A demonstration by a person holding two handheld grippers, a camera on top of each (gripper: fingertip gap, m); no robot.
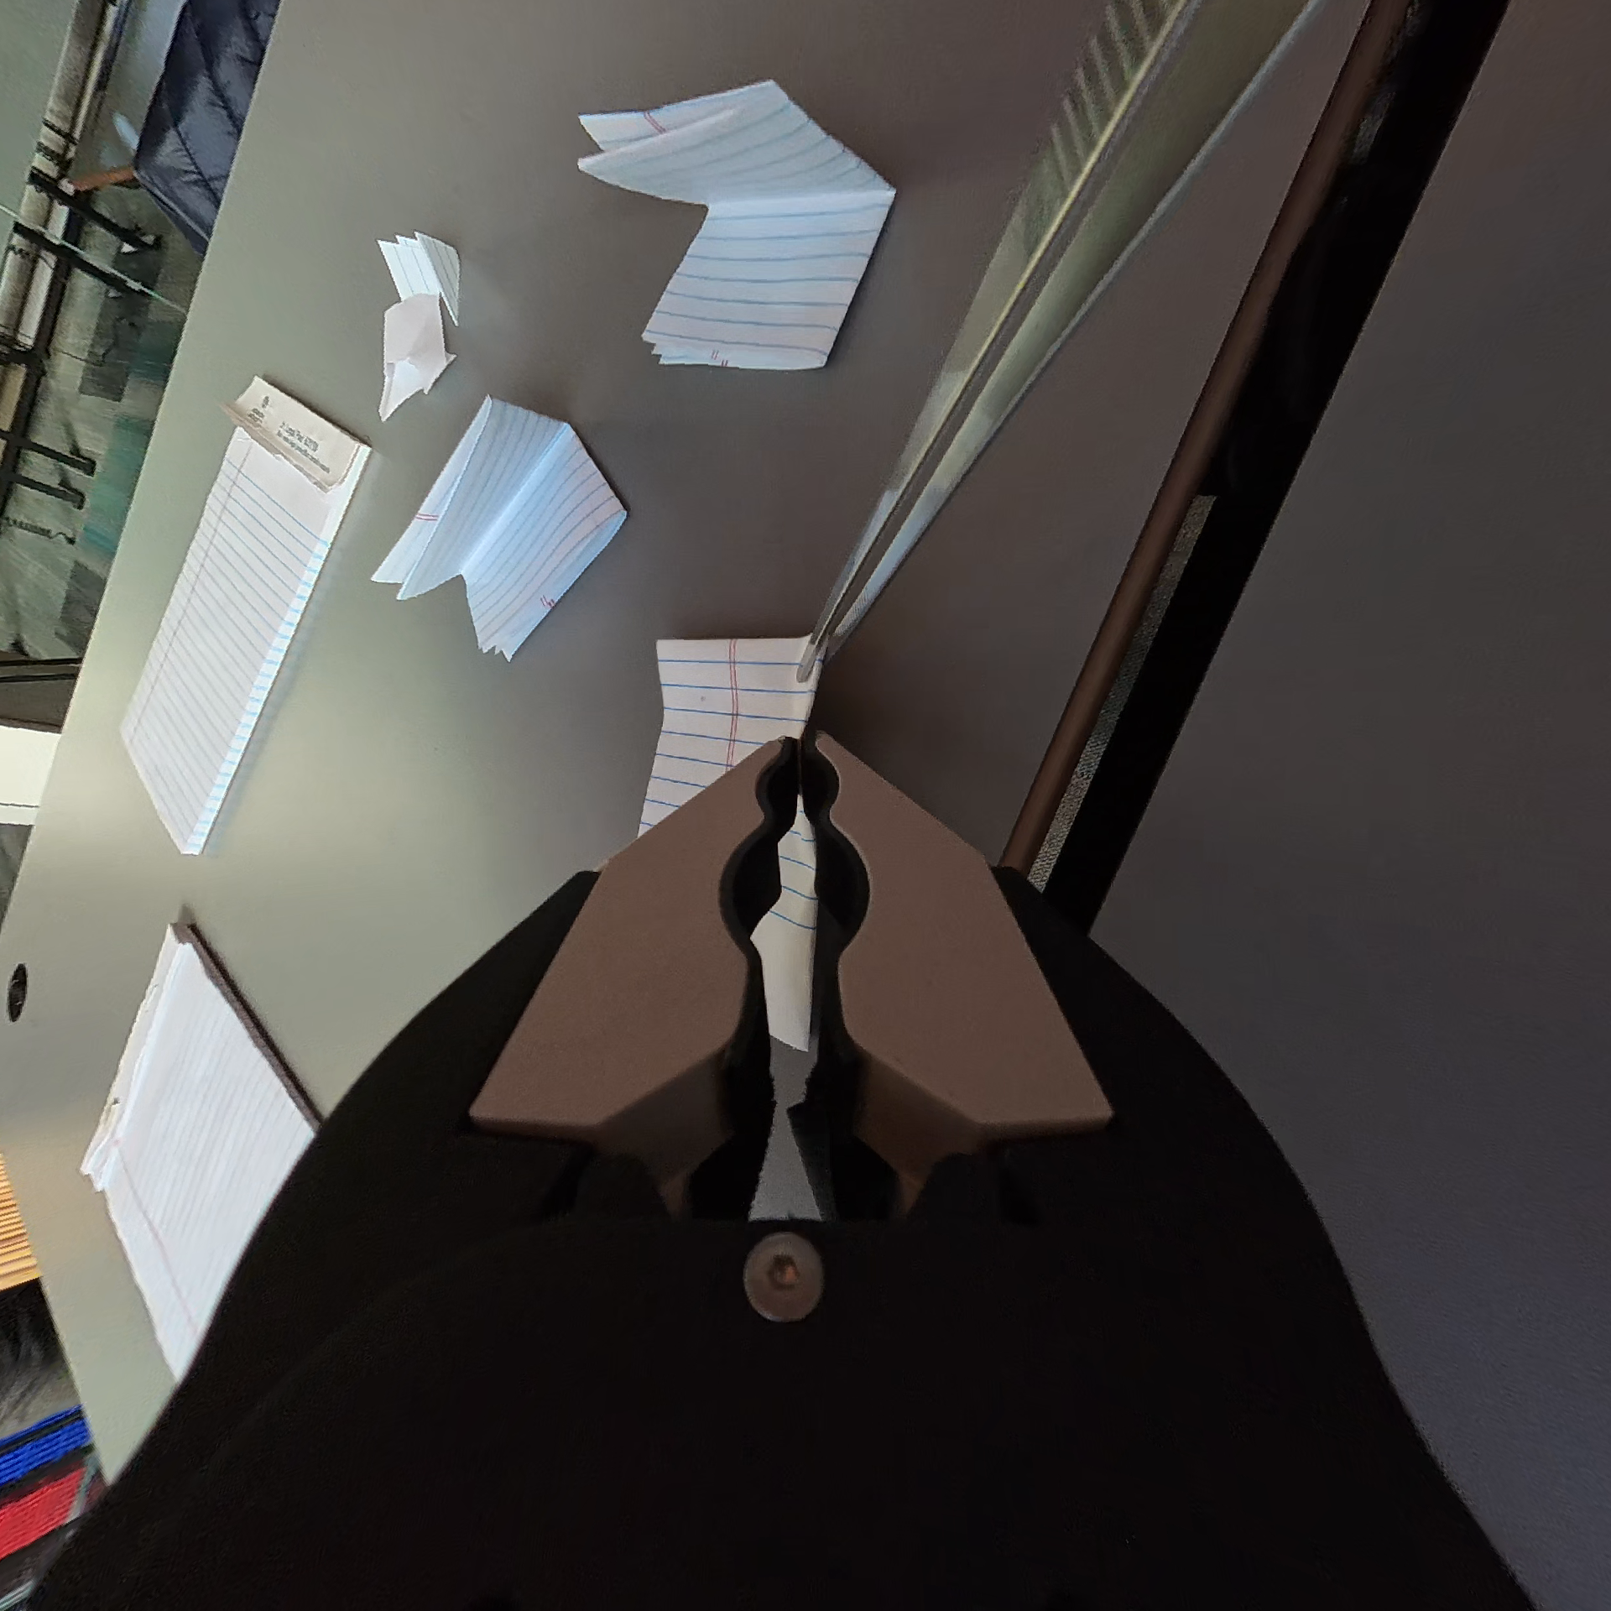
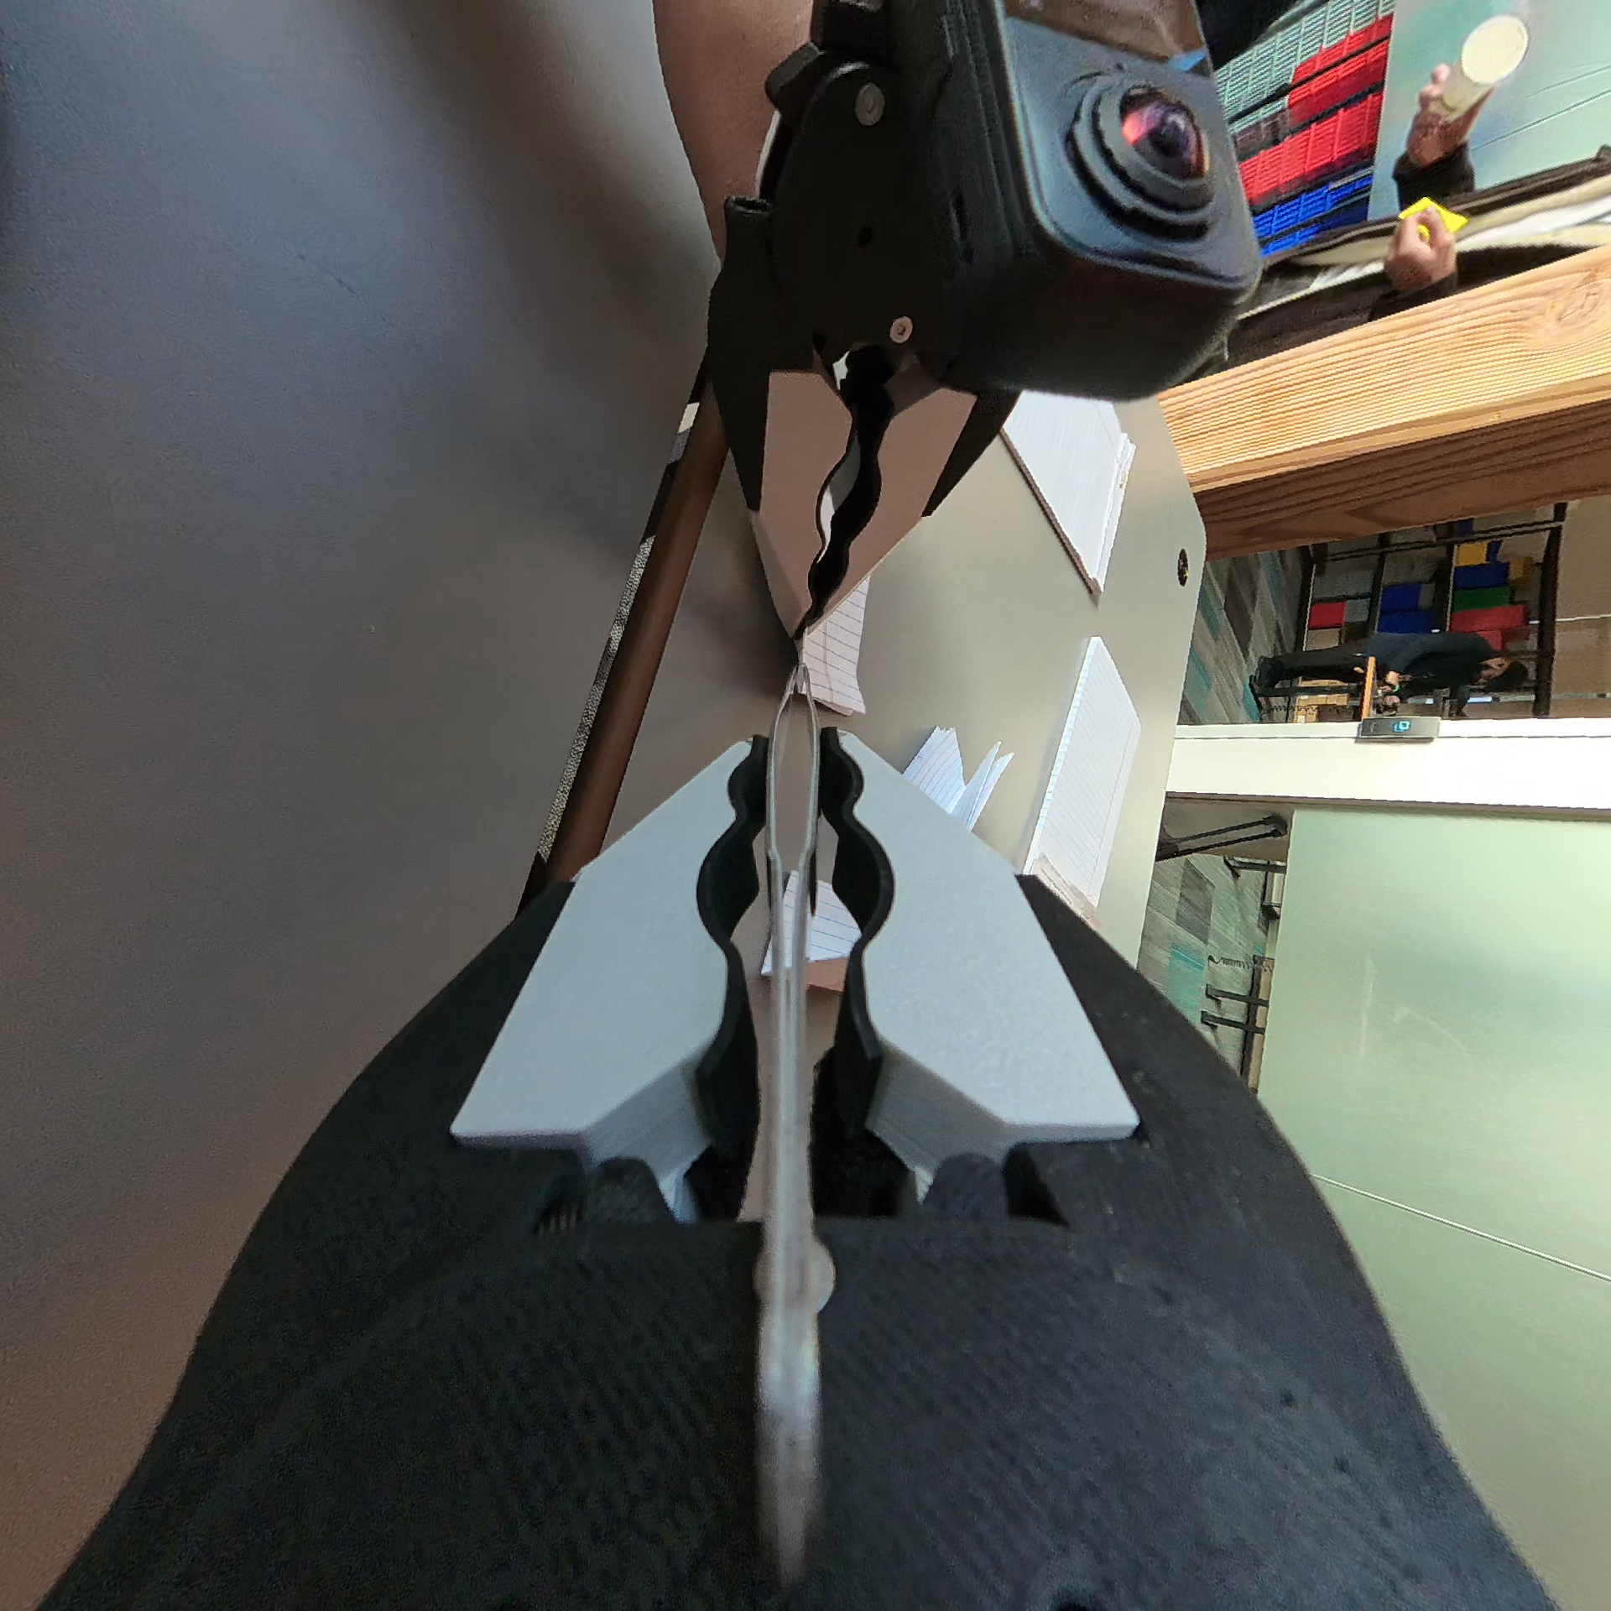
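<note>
My left gripper (image 1: 800, 745) has brown fingers and is shut on a folded sheet of white lined paper (image 1: 697, 723), which stands on edge above the grey table (image 1: 436, 828). Part of the sheet shows between the pads lower down. Metal tweezers (image 1: 959, 375) come in from the upper right, and their tips pinch the sheet's top corner. In the right wrist view my right gripper (image 2: 795, 741) has pale grey fingers and is shut on the tweezers (image 2: 789, 872). Their tips meet the paper (image 2: 837, 662) just below the left gripper (image 2: 806, 623).
Folded lined sheets (image 1: 767, 235) (image 1: 514, 532) and a small crumpled piece (image 1: 414, 331) lie on the table. Two writing pads (image 1: 235, 610) (image 1: 192, 1133) lie at the left. A brown strip (image 1: 1177, 523) runs along the table's right edge. A wooden shelf (image 2: 1395, 418) and a person (image 2: 1430, 671) are beyond. About 12 centimeters separates my left fingertips from my right.
</note>
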